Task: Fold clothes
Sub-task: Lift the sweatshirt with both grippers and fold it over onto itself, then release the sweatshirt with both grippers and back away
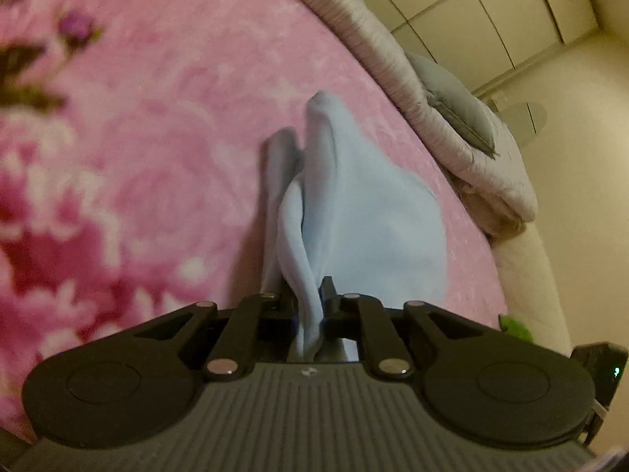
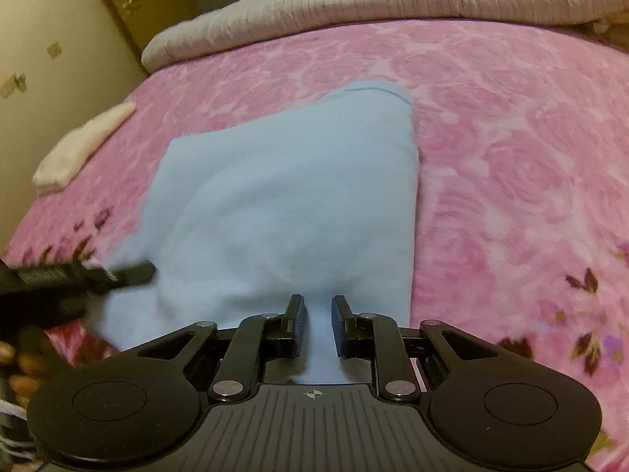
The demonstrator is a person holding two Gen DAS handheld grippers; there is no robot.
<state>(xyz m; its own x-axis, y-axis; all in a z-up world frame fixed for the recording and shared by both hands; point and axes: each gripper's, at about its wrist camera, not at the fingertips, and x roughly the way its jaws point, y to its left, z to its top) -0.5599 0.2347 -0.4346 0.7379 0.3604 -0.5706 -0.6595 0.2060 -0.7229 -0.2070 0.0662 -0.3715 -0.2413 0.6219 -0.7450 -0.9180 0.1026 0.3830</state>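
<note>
A light blue garment [image 2: 283, 188] lies partly flat on the pink flowered blanket [image 2: 511, 157], its near edge lifted. My right gripper [image 2: 317, 303] is shut on that near edge, and the cloth puckers between the blue pads. In the left wrist view the same garment [image 1: 361, 212] hangs in long folds over the blanket [image 1: 157, 137]. My left gripper [image 1: 310, 295] is shut on a twisted strip of it. The left gripper [image 2: 133, 271] also shows at the garment's left edge in the right wrist view, blurred.
A grey ribbed quilt [image 2: 354, 4] is rolled along the bed's far side with a grey-blue pillow [image 1: 456, 106] on it. A folded white cloth [image 2: 82, 145] lies at the bed's left edge. Beige cupboard doors [image 1: 491, 8] stand beyond. A person's fingers [image 2: 15, 362] show at lower left.
</note>
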